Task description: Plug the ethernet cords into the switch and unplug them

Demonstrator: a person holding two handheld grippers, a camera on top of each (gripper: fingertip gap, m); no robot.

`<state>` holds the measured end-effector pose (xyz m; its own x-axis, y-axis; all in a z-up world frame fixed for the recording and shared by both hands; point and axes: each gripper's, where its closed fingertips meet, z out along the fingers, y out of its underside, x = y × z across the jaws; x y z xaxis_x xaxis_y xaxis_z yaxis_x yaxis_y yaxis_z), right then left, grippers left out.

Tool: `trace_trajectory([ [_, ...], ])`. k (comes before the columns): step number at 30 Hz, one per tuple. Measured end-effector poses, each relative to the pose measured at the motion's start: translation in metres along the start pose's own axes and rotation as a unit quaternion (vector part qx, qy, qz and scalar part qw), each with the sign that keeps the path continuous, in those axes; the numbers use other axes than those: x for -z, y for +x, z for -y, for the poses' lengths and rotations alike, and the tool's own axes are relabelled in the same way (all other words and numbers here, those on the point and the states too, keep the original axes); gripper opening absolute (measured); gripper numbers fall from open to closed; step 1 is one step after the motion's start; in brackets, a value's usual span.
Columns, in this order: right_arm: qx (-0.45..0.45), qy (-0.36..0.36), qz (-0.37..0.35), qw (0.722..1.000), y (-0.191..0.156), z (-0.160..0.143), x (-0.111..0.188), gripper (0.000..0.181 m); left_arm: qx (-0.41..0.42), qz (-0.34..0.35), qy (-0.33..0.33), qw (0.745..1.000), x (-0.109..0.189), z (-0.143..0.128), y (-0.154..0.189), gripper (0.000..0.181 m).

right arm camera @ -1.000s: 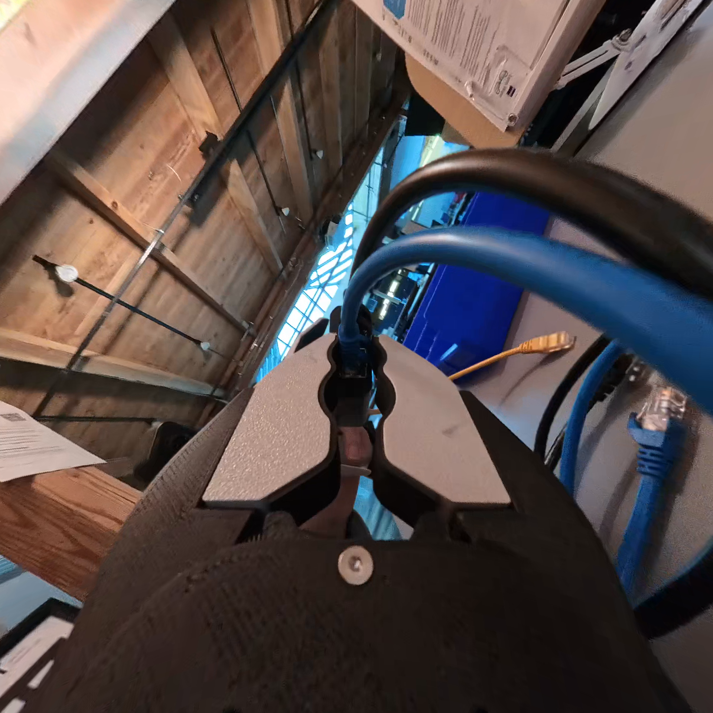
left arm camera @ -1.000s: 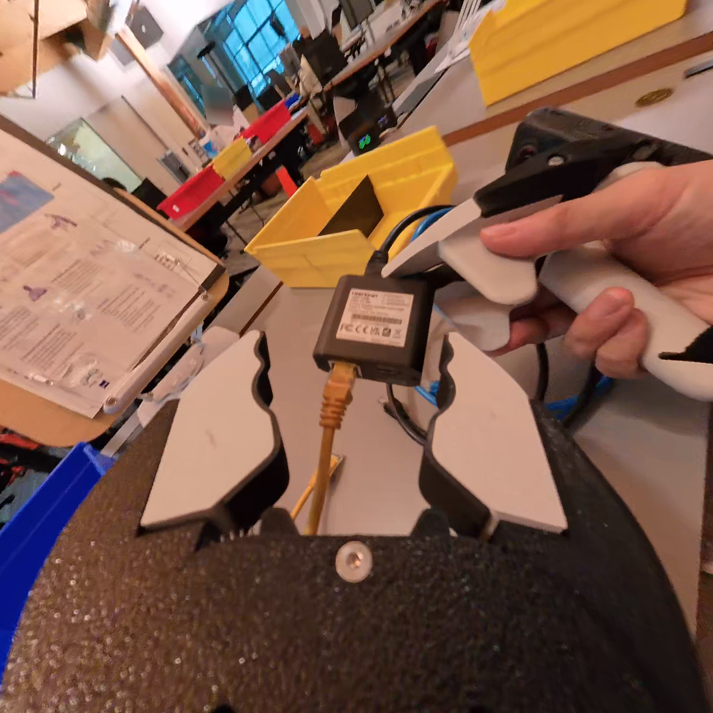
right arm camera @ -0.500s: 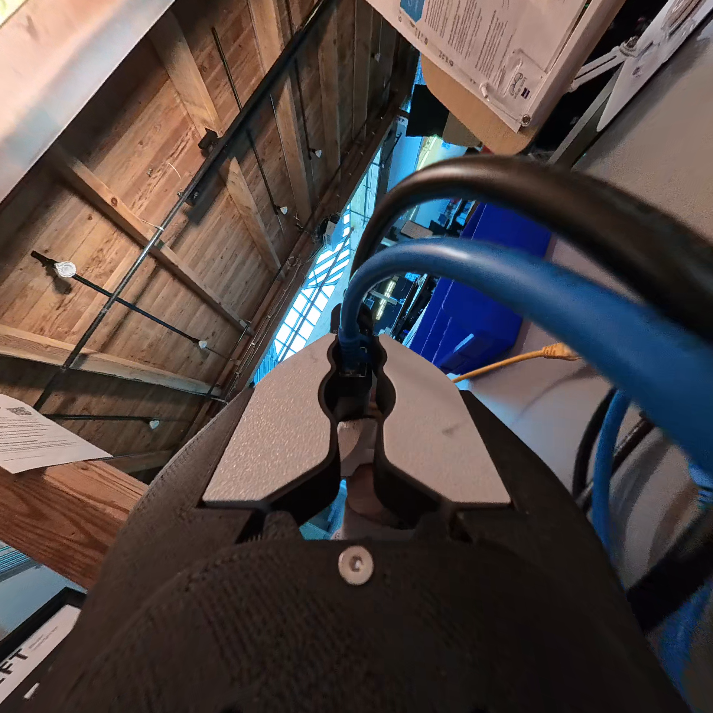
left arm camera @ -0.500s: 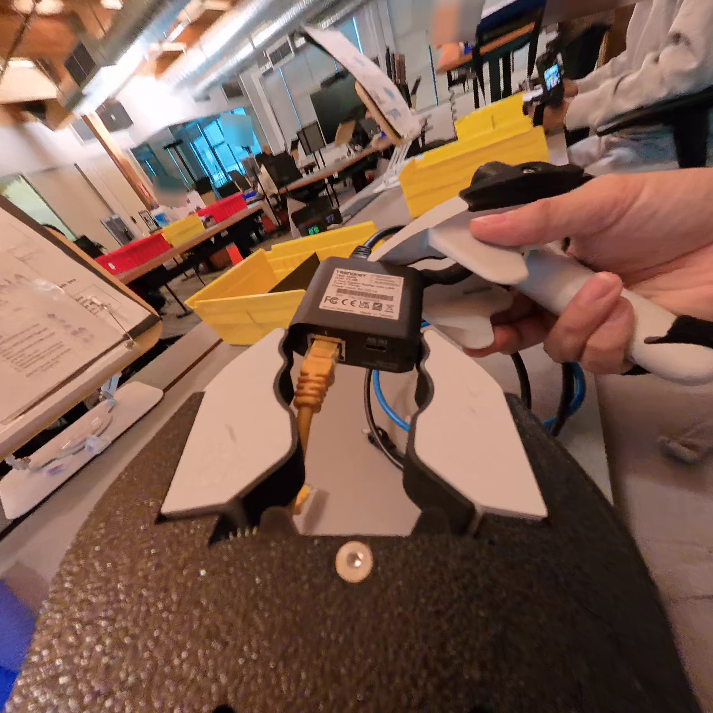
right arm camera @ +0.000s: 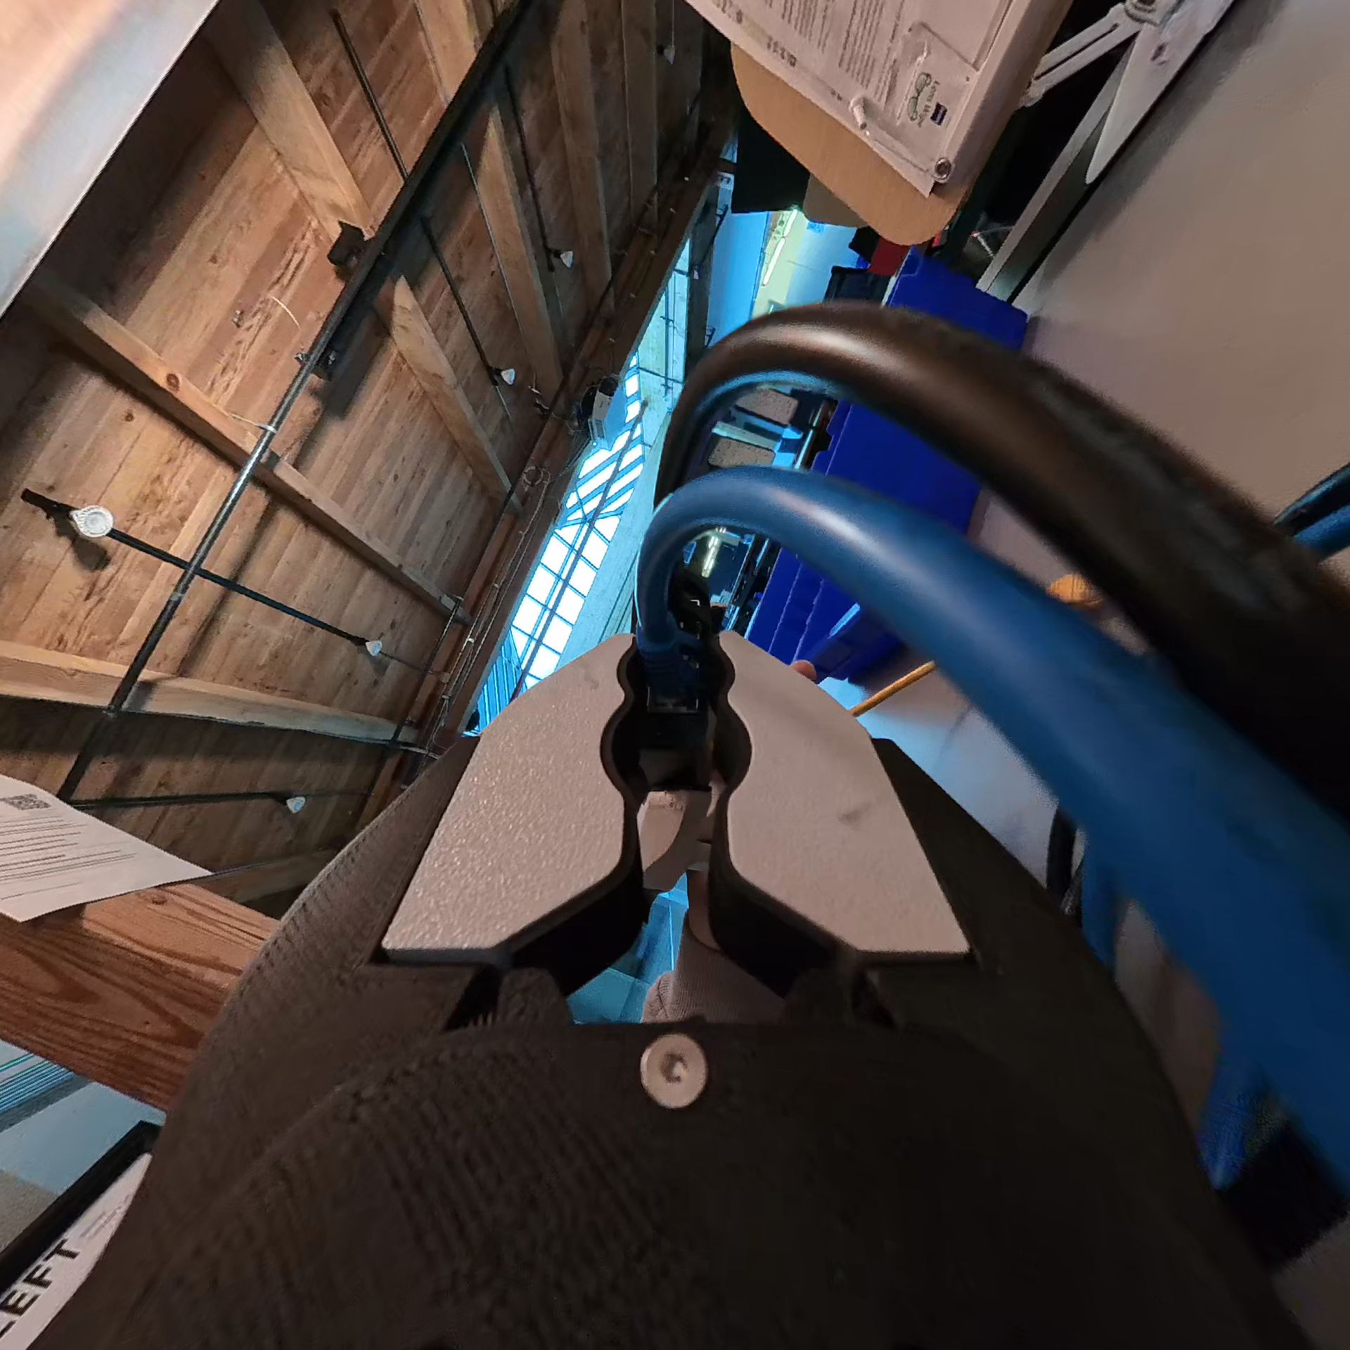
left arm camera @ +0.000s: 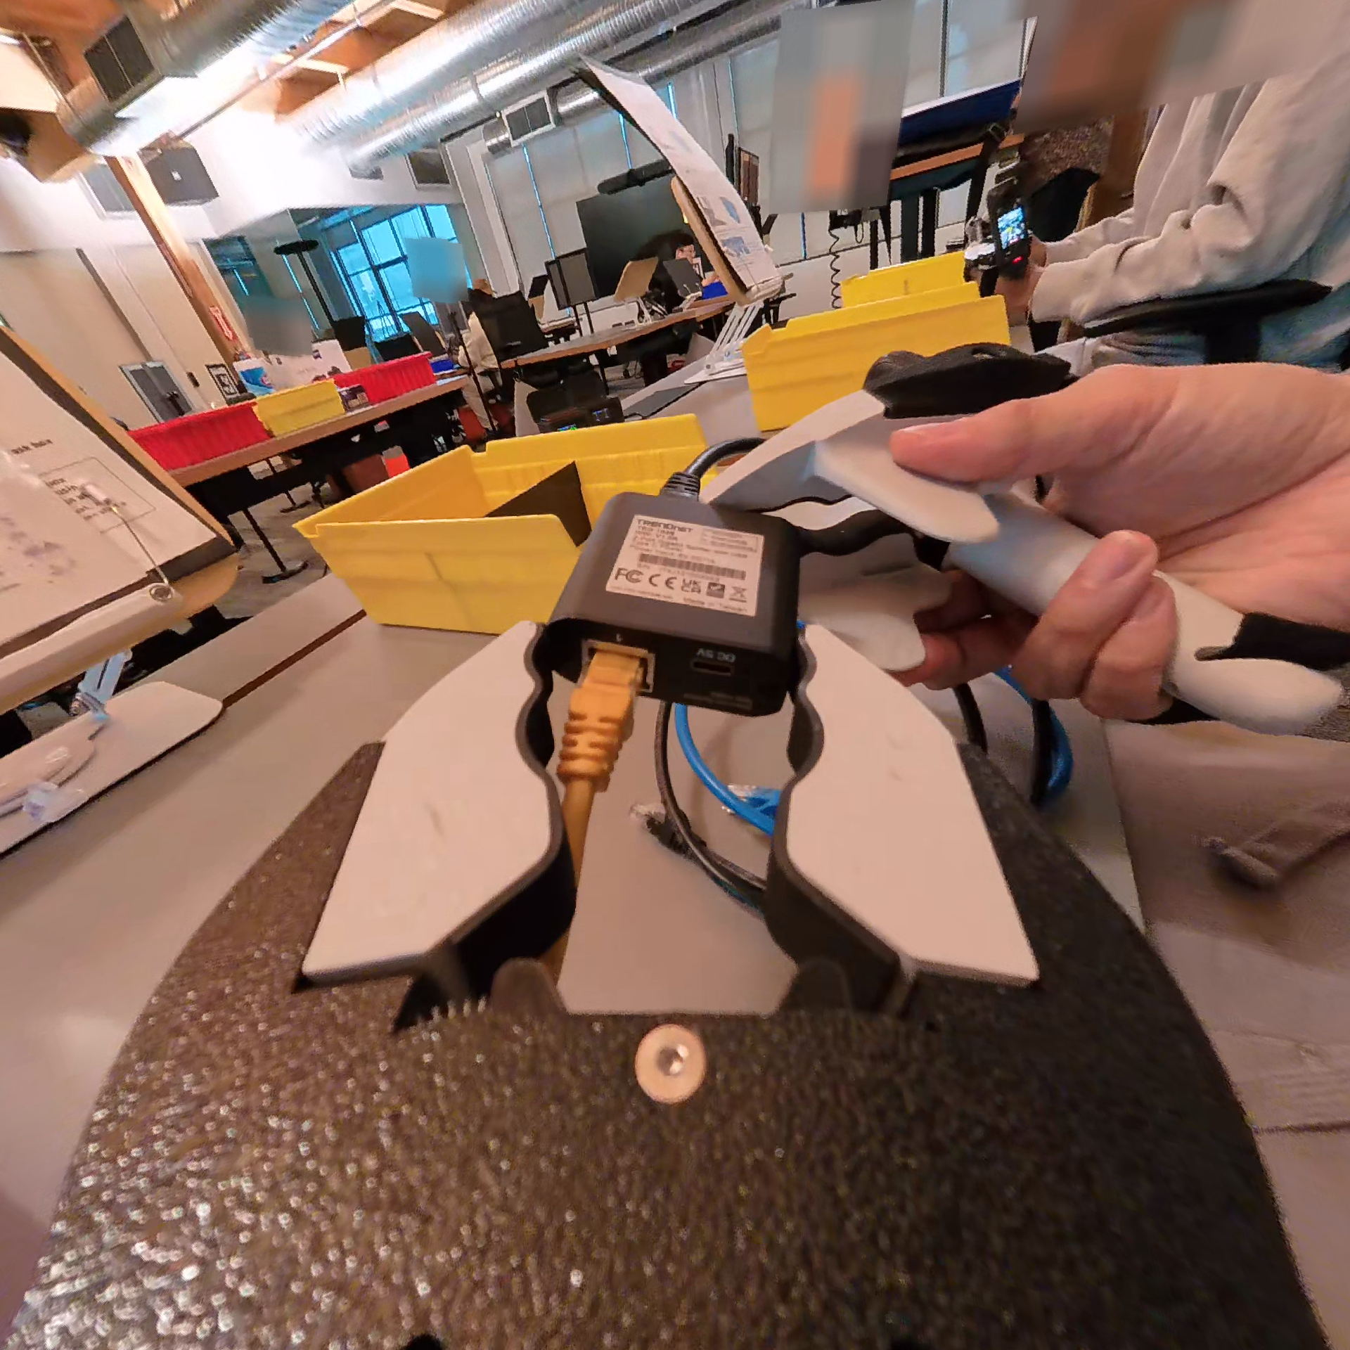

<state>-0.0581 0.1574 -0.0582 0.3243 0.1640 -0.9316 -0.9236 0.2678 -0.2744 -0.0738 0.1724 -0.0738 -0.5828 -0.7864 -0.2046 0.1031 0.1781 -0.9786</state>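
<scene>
A black switch with a white label is held above the grey table. A yellow ethernet cord is plugged into its near left port and runs back between my left fingers. My left gripper is closed against the two sides of the switch's near end. My right gripper, held by a hand, is shut on the switch's far end, where a blue cord and a black cord come out. A loose blue plug lies on the table under the switch.
A yellow bin stands just behind the switch. A clipboard stand is at the left. More yellow bins and a seated person are behind at the right. Blue bins show in the right wrist view. The grippers are tip to tip, or close to it.
My left gripper has moved forward and levelled, and its fingers have narrowed onto the switch's near end. The right gripper has kept its hold on the switch.
</scene>
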Motion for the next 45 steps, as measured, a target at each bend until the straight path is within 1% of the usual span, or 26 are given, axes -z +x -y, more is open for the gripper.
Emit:
trace_trajectory([
  [3, 0.008, 0.000, -0.011, 1.000, 0.003, 0.001, 0.001, 0.015, 0.000, -0.001, -0.006, 1.000, -0.002, -0.004, 0.000, 0.061],
  [9, 0.013, -0.005, -0.001, 1.000, -0.004, -0.001, 0.001, 0.015, -0.048, 0.010, 0.039, 0.998, 0.000, 0.004, 0.000, 0.061],
  [12, 0.018, -0.007, 0.001, 1.000, -0.007, -0.001, 0.002, 0.015, -0.049, 0.007, 0.062, 0.997, 0.001, 0.009, 0.001, 0.061],
  [22, 0.038, -0.010, -0.001, 0.999, -0.012, 0.003, 0.008, 0.015, -0.098, 0.010, 0.095, 0.991, -0.002, 0.018, 0.006, 0.061],
  [24, 0.038, -0.004, -0.008, 0.999, -0.010, 0.005, 0.010, 0.015, -0.107, 0.011, 0.083, 0.991, -0.004, 0.017, 0.006, 0.061],
  [27, 0.044, -0.003, -0.012, 0.999, -0.009, 0.007, 0.010, 0.014, -0.097, 0.002, 0.068, 0.993, -0.007, 0.016, 0.005, 0.060],
  [30, 0.046, -0.007, -0.017, 0.999, -0.006, 0.009, 0.009, 0.014, -0.066, -0.006, 0.051, 0.997, -0.009, 0.013, 0.003, 0.060],
  [33, 0.049, -0.001, -0.018, 0.999, -0.004, 0.012, 0.005, 0.015, -0.012, -0.008, 0.038, 0.999, -0.010, 0.010, -0.001, 0.060],
  [36, 0.053, -0.011, -0.012, 0.998, -0.005, 0.012, 0.001, 0.030, 0.046, 0.006, 0.038, 0.998, -0.010, 0.006, -0.011, 0.060],
  [39, 0.060, 0.005, -0.023, 0.998, -0.002, 0.013, 0.006, 0.031, 0.077, 0.025, 0.041, 0.996, -0.006, 0.004, -0.023, 0.060],
  [43, 0.045, 0.021, -0.014, 0.999, -0.001, 0.013, 0.008, 0.021, 0.073, 0.035, 0.042, 0.996, -0.005, 0.004, -0.027, 0.060],
  [45, 0.057, 0.022, -0.016, 0.998, 0.000, 0.012, 0.007, 0.011, 0.070, 0.035, 0.044, 0.996, -0.008, 0.004, -0.025, 0.060],
])
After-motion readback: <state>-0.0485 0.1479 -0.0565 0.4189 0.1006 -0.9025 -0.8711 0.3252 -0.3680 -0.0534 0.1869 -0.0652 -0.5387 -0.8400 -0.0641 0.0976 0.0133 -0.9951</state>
